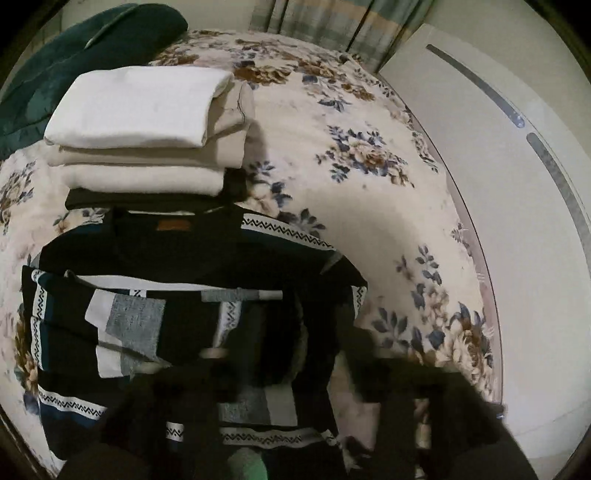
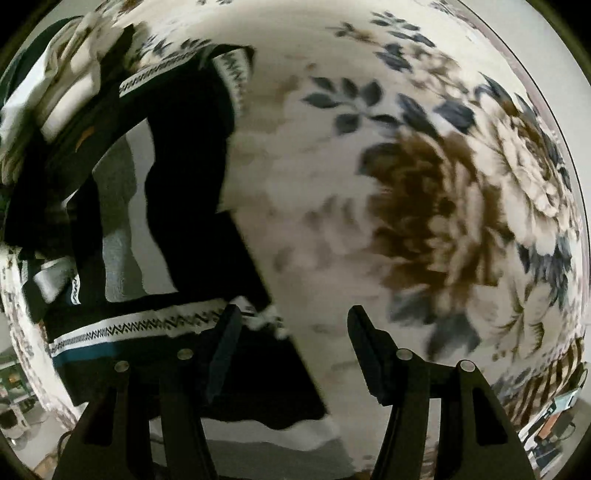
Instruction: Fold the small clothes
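Observation:
A dark garment (image 1: 147, 302) with white zigzag bands and grey and white patches lies folded on the floral bedspread (image 1: 332, 129). In the left wrist view my left gripper (image 1: 295, 384) is a dark blur at the bottom, its fingers (image 1: 177, 391) standing apart above the garment, pressing on nothing I can see. In the right wrist view the same garment (image 2: 177, 166) lies at the left. My right gripper (image 2: 291, 325) points down at the bedspread (image 2: 406, 184) just right of the garment's edge, open with nothing between its fingers.
A stack of folded white and beige clothes (image 1: 140, 122) sits just beyond the garment, also seen as a blurred stack (image 2: 62, 92) at upper left. A dark green blanket (image 1: 74, 55) lies behind it. A white panel (image 1: 498, 184) borders the bed's right edge, curtains (image 1: 332, 22) hang beyond.

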### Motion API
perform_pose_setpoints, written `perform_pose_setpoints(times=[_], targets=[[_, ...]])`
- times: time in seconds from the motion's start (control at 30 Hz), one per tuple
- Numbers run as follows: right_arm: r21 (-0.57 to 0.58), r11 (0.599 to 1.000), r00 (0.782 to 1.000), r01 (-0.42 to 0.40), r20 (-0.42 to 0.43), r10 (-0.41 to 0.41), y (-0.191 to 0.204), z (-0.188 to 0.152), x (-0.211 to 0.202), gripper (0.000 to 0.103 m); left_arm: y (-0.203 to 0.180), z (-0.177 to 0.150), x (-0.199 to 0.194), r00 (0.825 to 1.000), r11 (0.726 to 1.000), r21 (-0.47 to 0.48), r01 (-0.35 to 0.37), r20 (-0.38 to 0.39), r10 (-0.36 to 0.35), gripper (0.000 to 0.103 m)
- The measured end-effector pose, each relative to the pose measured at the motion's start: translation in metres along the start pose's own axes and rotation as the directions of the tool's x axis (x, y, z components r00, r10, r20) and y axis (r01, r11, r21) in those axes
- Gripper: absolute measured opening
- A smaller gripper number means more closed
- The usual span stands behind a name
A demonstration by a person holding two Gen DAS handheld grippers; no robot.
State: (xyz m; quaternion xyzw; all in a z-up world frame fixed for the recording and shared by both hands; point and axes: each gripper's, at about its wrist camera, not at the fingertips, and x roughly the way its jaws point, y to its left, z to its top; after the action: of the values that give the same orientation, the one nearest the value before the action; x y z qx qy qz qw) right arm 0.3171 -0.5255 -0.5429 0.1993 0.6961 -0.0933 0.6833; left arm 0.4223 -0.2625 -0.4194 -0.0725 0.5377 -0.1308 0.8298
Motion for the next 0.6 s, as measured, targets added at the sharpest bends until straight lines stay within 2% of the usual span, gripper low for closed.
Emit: perform_pose_setpoints(times=[0.03,0.07,0.13,0.2,0.23,0.33,0.4,0.47,0.53,0.6], targets=[[0.005,1.000,1.000,-0.008,0.003,0.007,-0.011,0.001,-0.008,0.062,-0.001,-0.004,-0.004,1.000,1.000,0.002,-0.020,0.002,0.020,0.083],[0.014,1.000,1.000,-0.020,0.008,0.019,-0.023,0.002,-0.017,0.062,0.012,-0.005,-0.008,0.999,0.999,-0.002,-0.042,0.001,0.042,0.094],[0.028,0.998,0.999,-0.051,0.020,0.051,-0.030,0.004,-0.028,0.062,0.029,-0.011,-0.014,0.995,0.996,-0.006,-0.094,0.023,0.094,0.095],[0.027,0.995,0.995,-0.093,0.041,0.092,-0.034,0.010,-0.046,0.062,0.067,-0.017,-0.026,0.981,0.982,-0.027,-0.189,0.042,0.190,0.095],[0.020,0.994,0.993,-0.106,0.048,0.105,-0.042,0.015,-0.055,0.062,0.096,-0.022,-0.035,0.964,0.965,-0.052,-0.259,0.051,0.261,0.095],[-0.024,0.987,0.984,-0.158,0.076,0.159,-0.001,0.038,-0.066,0.062,0.164,-0.033,-0.052,0.916,0.912,-0.115,-0.395,0.025,0.400,0.095],[-0.061,0.981,0.979,-0.185,0.069,0.189,0.026,0.050,-0.063,0.062,0.218,-0.043,-0.053,0.874,0.859,-0.166,-0.484,-0.041,0.485,0.095],[-0.093,0.981,0.982,-0.171,0.067,0.178,0.056,0.059,-0.057,0.062,0.254,-0.049,-0.049,0.856,0.827,-0.223,-0.516,-0.103,0.507,0.095],[-0.124,0.979,0.984,-0.160,0.065,0.169,0.093,0.074,-0.035,0.062,0.286,-0.056,-0.045,0.854,0.803,-0.291,-0.520,-0.147,0.500,0.095],[-0.139,0.979,0.988,-0.148,0.017,0.152,0.109,0.087,-0.011,0.062,0.300,-0.057,-0.041,0.854,0.793,-0.320,-0.519,-0.158,0.495,0.095]])
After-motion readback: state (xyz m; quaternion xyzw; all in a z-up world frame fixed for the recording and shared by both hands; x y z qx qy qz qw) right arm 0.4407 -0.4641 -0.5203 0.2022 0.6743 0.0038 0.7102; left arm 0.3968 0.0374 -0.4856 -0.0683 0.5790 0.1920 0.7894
